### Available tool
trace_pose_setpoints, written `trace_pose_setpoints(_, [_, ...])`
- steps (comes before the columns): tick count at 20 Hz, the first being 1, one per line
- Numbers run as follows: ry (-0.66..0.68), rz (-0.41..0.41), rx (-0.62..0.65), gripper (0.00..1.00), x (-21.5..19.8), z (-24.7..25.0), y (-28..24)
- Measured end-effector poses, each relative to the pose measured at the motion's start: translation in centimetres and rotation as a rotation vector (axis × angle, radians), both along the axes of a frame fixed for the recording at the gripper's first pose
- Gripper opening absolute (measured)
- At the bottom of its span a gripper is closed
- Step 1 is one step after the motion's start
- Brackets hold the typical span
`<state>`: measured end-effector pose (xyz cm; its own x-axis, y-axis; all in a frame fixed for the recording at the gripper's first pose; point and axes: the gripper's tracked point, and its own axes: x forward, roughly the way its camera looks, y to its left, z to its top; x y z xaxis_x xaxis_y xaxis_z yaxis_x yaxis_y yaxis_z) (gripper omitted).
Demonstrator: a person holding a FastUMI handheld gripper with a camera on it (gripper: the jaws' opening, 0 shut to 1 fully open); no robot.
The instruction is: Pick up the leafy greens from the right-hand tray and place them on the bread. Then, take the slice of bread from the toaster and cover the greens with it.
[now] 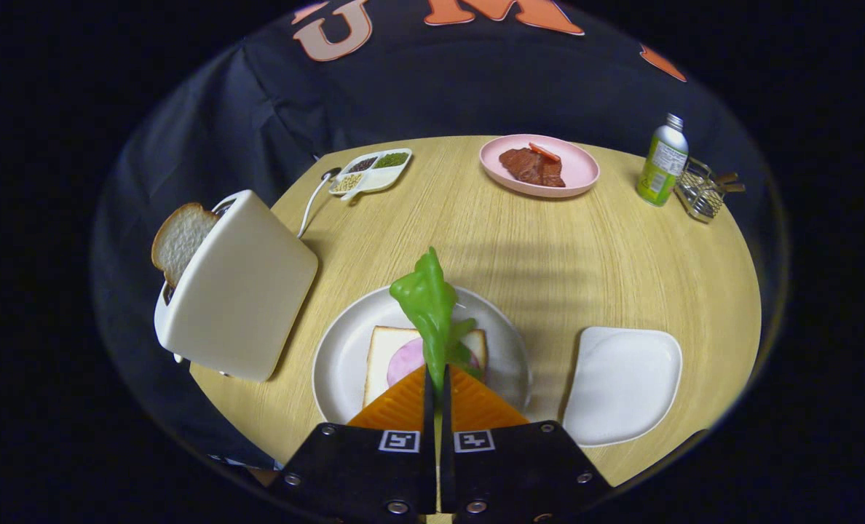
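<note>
My gripper (437, 382) is shut on a leafy green (428, 306), which sticks up and forward from between the fingertips. Directly below it a slice of bread (383, 356) with a pink round of ham (405, 360) lies on a round white plate (338, 356). The greens hang above that bread, apart from it. To the left stands a cream toaster (239, 291), with a second slice of bread (180, 239) poking out of its slot. To the right of the plate sits the white tray (625, 382), bare.
At the table's far side are a pink plate of meat (539, 166), a divided white dish of seeds (372, 172), a green bottle (662, 161) and a wire basket (702, 191). The toaster's cord (310, 204) runs toward the dish. The round wooden table (549, 255) ends close behind the tray.
</note>
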<state>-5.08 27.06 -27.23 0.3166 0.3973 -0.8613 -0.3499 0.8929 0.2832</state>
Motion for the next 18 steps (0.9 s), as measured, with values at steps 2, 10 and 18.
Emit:
trace_pose_setpoints(2, [-0.001,0.037,-0.026,0.04,-0.5,-0.7,0.9])
trace_pose_setpoints(10, [-0.004,0.096,-0.087,0.26,-1.8,-1.1,2.4])
trace_pose_setpoints(18, [-0.049,0.093,-0.057,0.57,-1.7,2.7,3.2])
